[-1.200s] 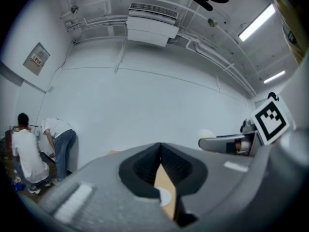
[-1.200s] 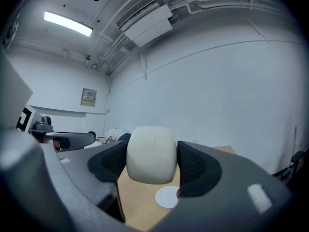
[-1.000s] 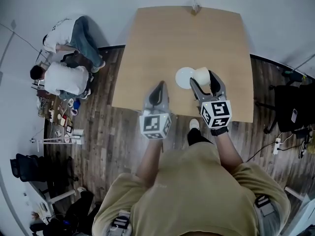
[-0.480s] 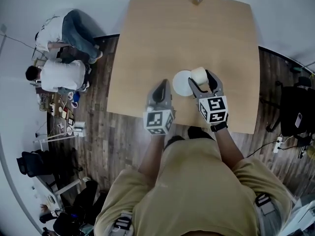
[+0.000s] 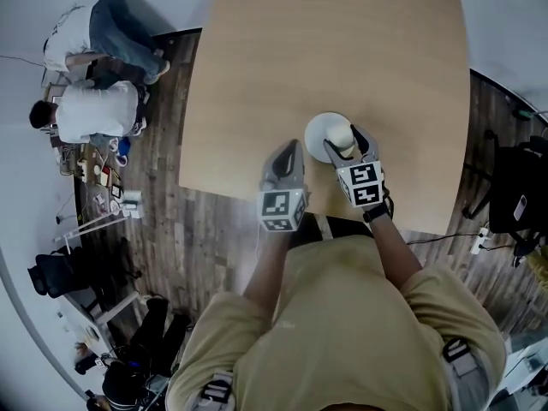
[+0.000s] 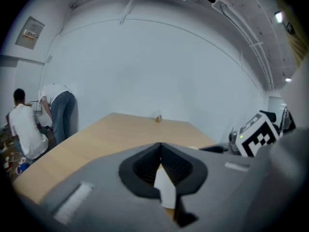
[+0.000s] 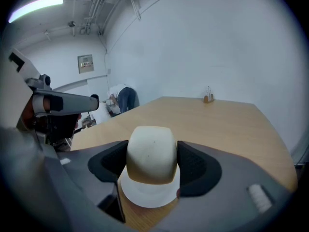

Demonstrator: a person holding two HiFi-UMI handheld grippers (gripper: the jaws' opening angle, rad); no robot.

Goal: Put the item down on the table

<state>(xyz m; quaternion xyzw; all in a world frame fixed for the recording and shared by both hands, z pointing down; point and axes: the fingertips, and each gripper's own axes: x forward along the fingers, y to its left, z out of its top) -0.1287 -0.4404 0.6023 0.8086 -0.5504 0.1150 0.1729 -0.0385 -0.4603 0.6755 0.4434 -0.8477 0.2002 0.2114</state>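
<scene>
1 cream cup clamped in right gripper over white plate; left gripper clenched.

cream cup lying sideways between the jaws, over a white saucer on the table.

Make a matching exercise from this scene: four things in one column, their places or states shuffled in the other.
Things:
1. left gripper
2. right gripper
3. white saucer
4. small brown object

Places or states:
A. at the far edge of the table
B. shut on the cream item
C. jaws together, holding nothing
D. flat on the table, by the right gripper's tips

Pairs: 1-C, 2-B, 3-D, 4-A
</scene>
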